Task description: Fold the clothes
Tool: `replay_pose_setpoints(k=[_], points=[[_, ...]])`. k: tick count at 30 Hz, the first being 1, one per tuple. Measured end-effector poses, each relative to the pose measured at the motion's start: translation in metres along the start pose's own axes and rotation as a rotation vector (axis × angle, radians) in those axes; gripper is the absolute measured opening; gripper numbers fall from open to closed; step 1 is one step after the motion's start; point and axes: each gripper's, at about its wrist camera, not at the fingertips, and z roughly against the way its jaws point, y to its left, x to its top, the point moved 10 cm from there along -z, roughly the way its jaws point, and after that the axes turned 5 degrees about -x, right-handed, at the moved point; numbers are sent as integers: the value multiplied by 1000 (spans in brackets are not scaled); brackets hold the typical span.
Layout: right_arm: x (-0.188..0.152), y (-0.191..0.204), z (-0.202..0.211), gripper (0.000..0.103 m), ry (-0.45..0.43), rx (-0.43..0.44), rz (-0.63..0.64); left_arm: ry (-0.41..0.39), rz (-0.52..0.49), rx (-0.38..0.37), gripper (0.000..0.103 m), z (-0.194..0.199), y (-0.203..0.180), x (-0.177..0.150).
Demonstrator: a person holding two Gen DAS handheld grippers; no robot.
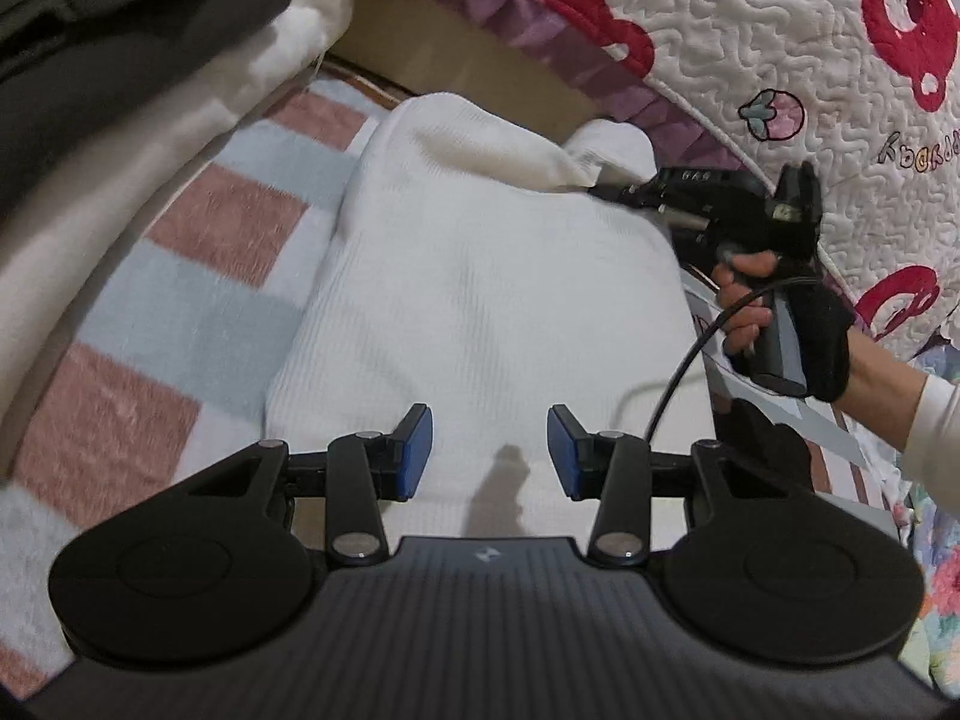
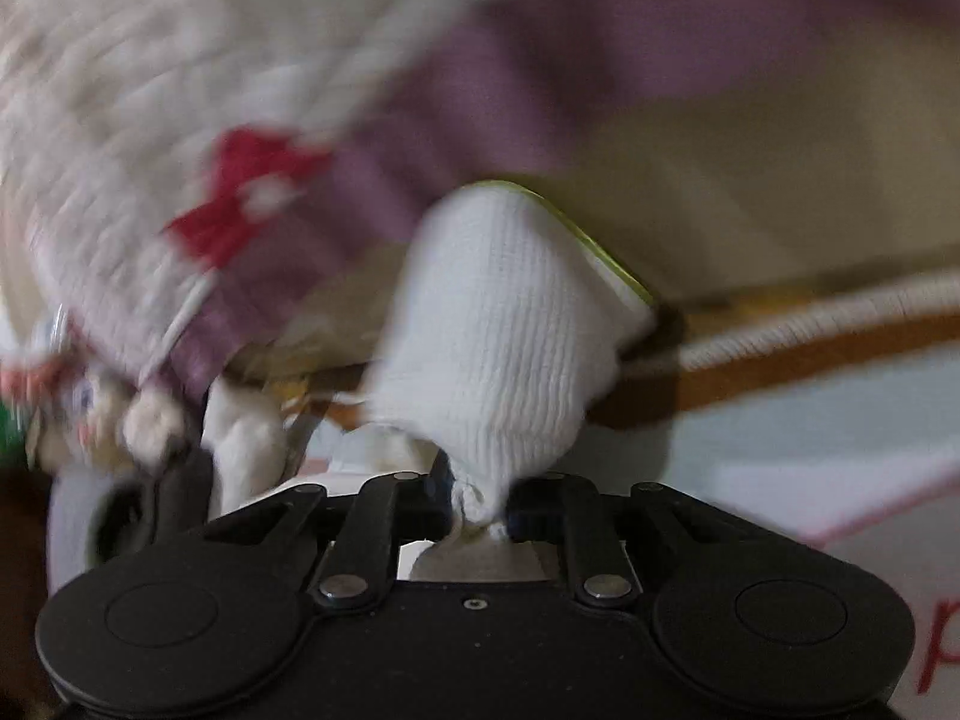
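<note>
Left wrist view puts the white ribbed garment [image 1: 480,300] flat on the striped blanket [image 1: 198,276], which serves as landmark for everything else; the left tongs [image 1: 489,450] hover over the garment's near edge, blue pads apart with nothing between them; the right tongs [image 1: 606,186] reach to the garment's far corner, on the side away from the blanket's stripes, carried by a hand [image 1: 756,312] in a dark fingerless glove. Right wrist view shows those right tongs [image 2: 480,507] clamped together on a bunched pinch of the white knit, a sleeve-like tube of it rising ahead of them.

Risks, as I judge them: the pinch is thin and gathered, so a quick pull could slide the knit out of the pads; the right view is heavily blurred, which suggests fast travel, and that could drag the whole garment off its lie on the blanket since the left tongs pin nothing; the lifted part could also snag the quilt [image 1: 750,30] just beyond the blanket.

Count: one white garment being worked; one pile of other clothes [image 1: 120,60] at the blanket's far left; one quilt; two tongs; one hand visible.
</note>
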Motion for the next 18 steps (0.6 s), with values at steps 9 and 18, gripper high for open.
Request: replay_pose_setpoints(k=[9, 18], points=[[-50, 150, 107, 15, -55, 260, 449, -34, 175, 38, 43, 21, 26, 5], [-229, 137, 176, 16, 26, 185, 790, -21, 401, 38, 47, 70, 59, -21]])
